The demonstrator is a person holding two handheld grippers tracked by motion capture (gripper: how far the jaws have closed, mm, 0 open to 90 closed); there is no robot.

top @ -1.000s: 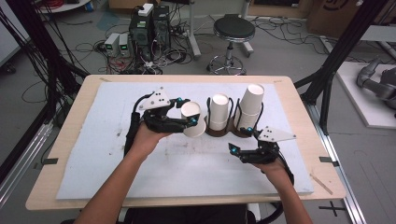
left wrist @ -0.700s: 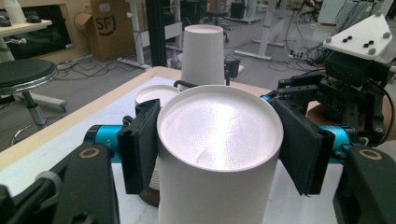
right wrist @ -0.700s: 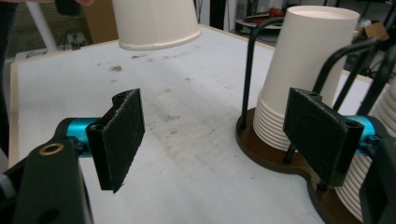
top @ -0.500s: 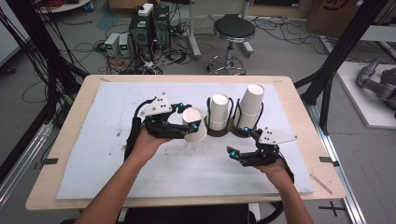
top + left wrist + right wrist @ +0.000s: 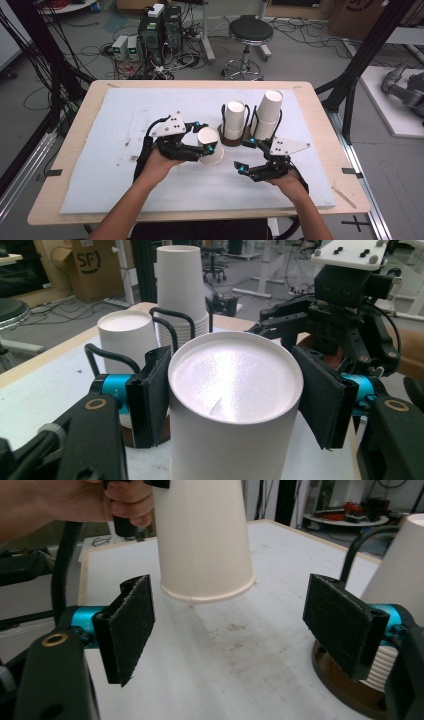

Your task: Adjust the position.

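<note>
Nearest us, the right hand-held gripper (image 5: 246,155) sits at about 5 o'clock on the surface (image 5: 100,170), its jaws spread wide with nothing between them; in the right gripper view the pads (image 5: 131,625) stand well apart either side of open foam mat.

Just beyond, at centre, the left hand-held gripper (image 5: 202,150) pinches a single paper cup (image 5: 210,144) — inverted, base up, rim hanging clear of the mat, as the right gripper view shows (image 5: 202,540). In the left gripper view the black pads (image 5: 152,390) press the cup wall on both sides.

Progress, as we judge it: one cup is separated and held in the air between the two hands; it is not yet set down. Whether it is headed for the right hand-held gripper or for the mat we cannot tell.

Farther off, at 12 to 1 o'clock, the brown holder (image 5: 235,140) with black wire loops carries a short cup stack (image 5: 234,120) and a taller cup stack (image 5: 268,114), both inverted.

Room — the mat from 7 to 11 o'clock is open and wide; the holder's wire loops lie just beside the right hand-held gripper, so moves toward 1 o'clock are tight. The near edge of the surface is close behind both hands.
</note>
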